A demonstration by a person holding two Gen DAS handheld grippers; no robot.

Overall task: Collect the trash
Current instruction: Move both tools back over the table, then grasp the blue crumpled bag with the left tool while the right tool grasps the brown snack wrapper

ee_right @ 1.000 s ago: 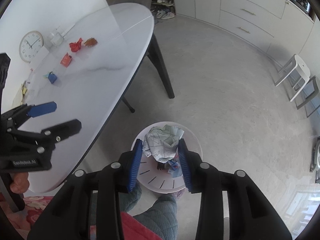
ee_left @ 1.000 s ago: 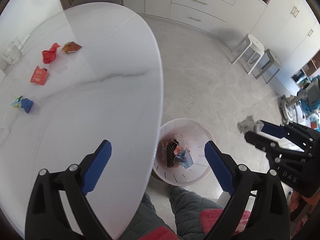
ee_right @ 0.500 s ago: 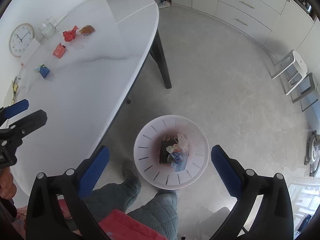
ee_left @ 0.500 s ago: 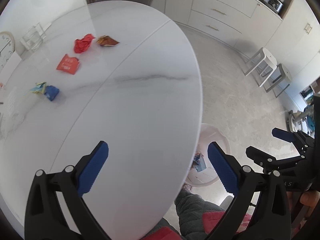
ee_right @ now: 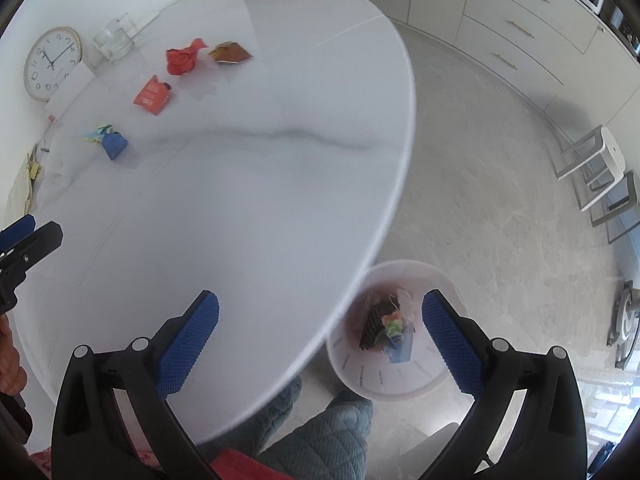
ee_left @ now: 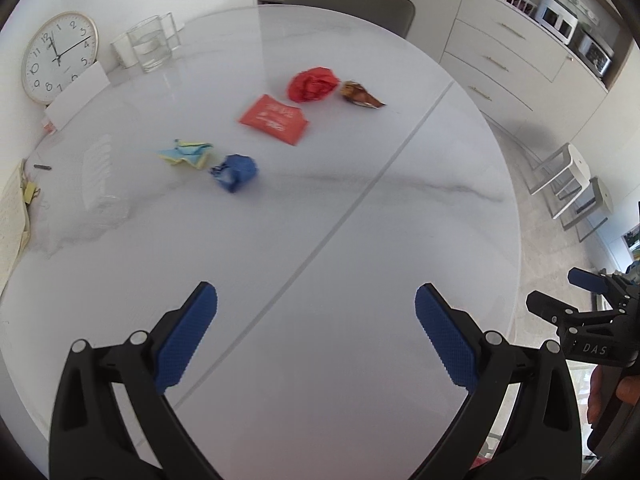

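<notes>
Scattered at eleven o'clock on the glossy, grey-veined oval desk point(ee_left: 360, 240) are crumpled wrappers point(ee_left: 312, 85), one a flat red packet point(ee_left: 275, 119). Both left tongs point(ee_left: 316, 324) and right tongs point(ee_right: 320, 326) are spread wide, empty; the right's just opened. A slotted white bin point(ee_right: 360, 376) sits on speckled floor.

Left wrist: above the table point(ee_left: 360, 208), angled steeply down, facing the far wall; wrappers point(ee_left: 276, 118) at mid-distance.
Right wrist: over the table's near right edge, angled steeply down; bin point(ee_right: 400, 384) close below.
Shared: tabletop, wrappers, clock point(ee_left: 58, 56), stools point(ee_right: 596, 168).
</notes>
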